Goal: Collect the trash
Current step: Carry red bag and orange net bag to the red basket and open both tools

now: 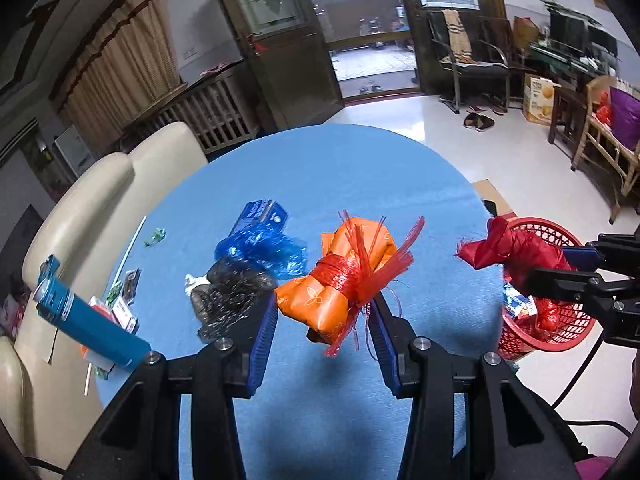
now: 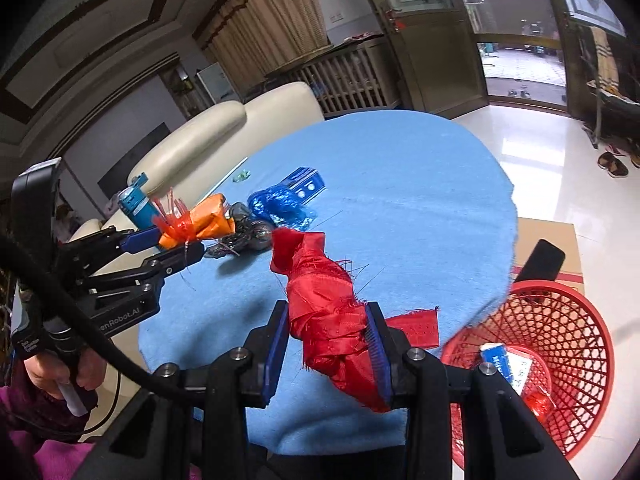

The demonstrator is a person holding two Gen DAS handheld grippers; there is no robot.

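Observation:
My left gripper [image 1: 323, 312] is shut on an orange paper bundle tied with red plastic strips [image 1: 340, 280] and holds it above the blue round table [image 1: 360, 168]. It also shows in the right wrist view [image 2: 200, 220]. My right gripper [image 2: 328, 320] is shut on a crumpled red cloth [image 2: 324, 300], held near the table's right edge beside the red mesh basket [image 2: 560, 320]. The red cloth [image 1: 512, 246] hangs over the basket [image 1: 560, 332] in the left wrist view.
On the table lie a blue plastic bag with a blue box [image 1: 260, 236], a dark shiny bag [image 1: 228, 296], a blue cylinder [image 1: 92, 324] and small wrappers [image 1: 124, 304]. A cream sofa [image 1: 100, 184] stands behind. A cardboard box [image 2: 548, 248] is beside the basket, which holds some trash.

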